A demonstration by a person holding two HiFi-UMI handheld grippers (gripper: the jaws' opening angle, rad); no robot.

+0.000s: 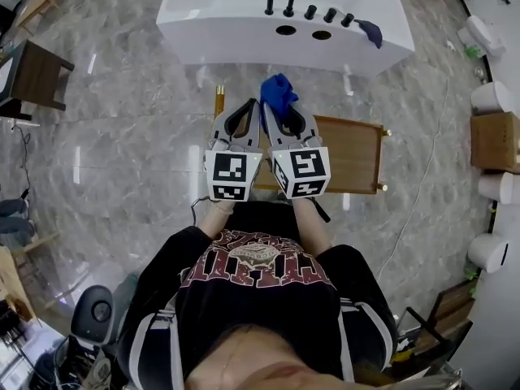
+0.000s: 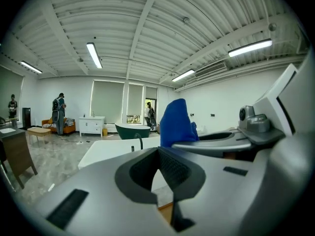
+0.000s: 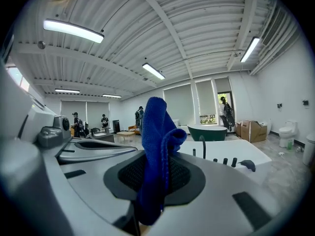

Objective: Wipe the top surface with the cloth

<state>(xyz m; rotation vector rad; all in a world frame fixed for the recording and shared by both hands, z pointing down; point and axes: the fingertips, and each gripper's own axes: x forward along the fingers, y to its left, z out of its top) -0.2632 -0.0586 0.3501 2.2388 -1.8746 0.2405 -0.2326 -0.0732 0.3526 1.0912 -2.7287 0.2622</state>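
My right gripper (image 1: 275, 108) is shut on a blue cloth (image 1: 279, 93), which sticks out past its jaws. In the right gripper view the blue cloth (image 3: 156, 151) stands up between the closed jaws. My left gripper (image 1: 249, 110) is held close beside the right one, shut with nothing in it. The left gripper view shows the blue cloth (image 2: 175, 123) just to the right of its closed jaws. Both grippers are raised level, above a wooden table (image 1: 351, 154) whose top lies below them.
A white bathtub (image 1: 227, 19) with black taps stands ahead, a dark blue rag (image 1: 370, 31) on its right rim. Wooden furniture (image 1: 32, 75) stands at left, white toilets (image 1: 491, 96) and a box at right. People stand far across the room.
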